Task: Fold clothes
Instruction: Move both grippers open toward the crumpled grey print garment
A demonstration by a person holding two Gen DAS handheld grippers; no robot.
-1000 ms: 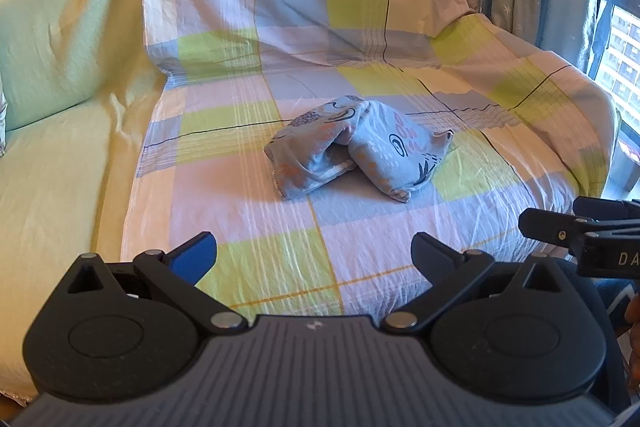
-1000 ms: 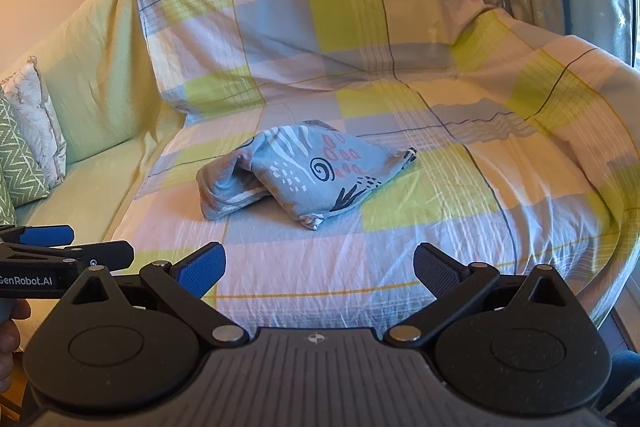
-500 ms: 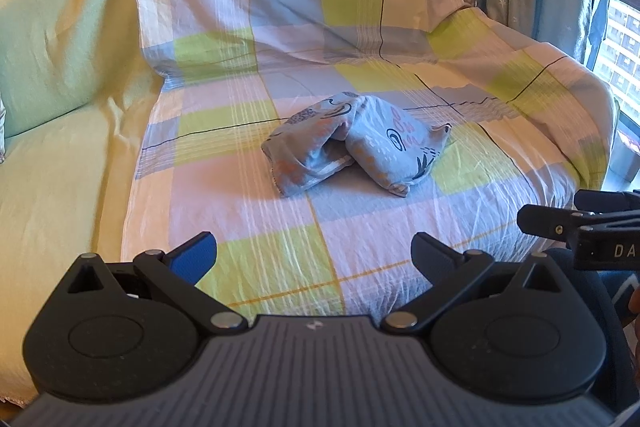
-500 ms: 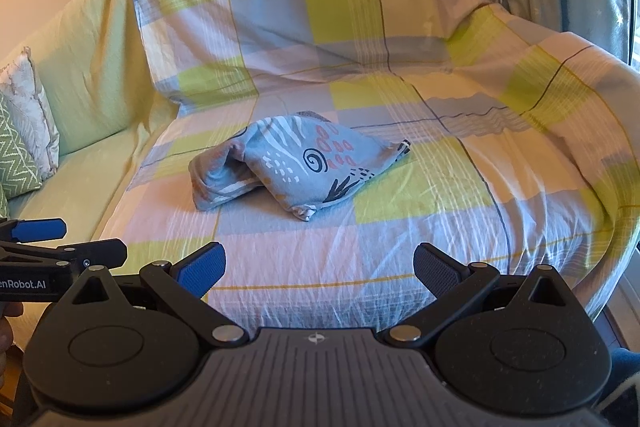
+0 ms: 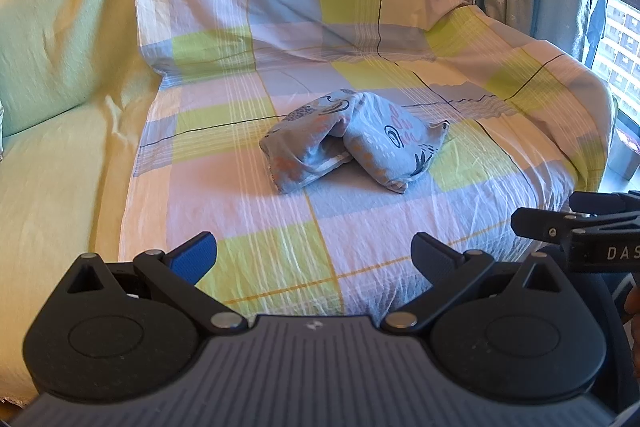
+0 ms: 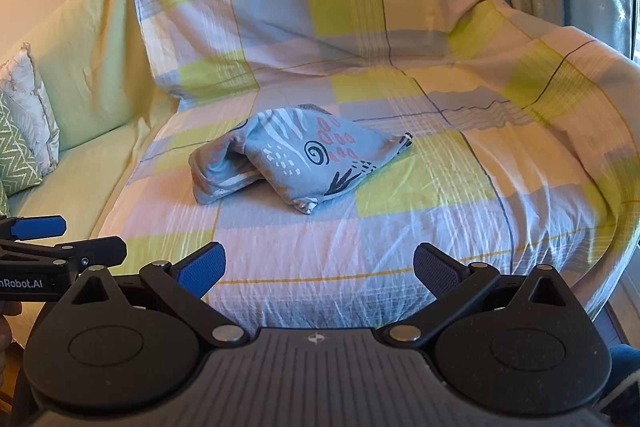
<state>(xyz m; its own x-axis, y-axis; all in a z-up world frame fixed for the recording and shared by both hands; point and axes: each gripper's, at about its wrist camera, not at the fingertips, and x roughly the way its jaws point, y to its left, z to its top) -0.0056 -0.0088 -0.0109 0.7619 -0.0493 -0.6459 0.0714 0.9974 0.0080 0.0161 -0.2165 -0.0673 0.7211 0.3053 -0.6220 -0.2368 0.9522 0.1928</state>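
Right wrist: checked sheet [image 6: 360, 247] covers, seemingly, a sofa

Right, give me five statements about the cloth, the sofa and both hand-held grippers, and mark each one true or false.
1. The blue patterned cloth lies bundled on the sofa seat. True.
2. The left hand-held gripper is shut on the cloth. False: it is open, holds nothing, and is well short of the cloth.
3. The right hand-held gripper is open and empty. True.
4. A plain white sheet covers the seat under the cloth. False: the checked sheet there has green, blue and pale squares.
5. A zigzag cushion sits at the far left of the sofa in the right wrist view. True.
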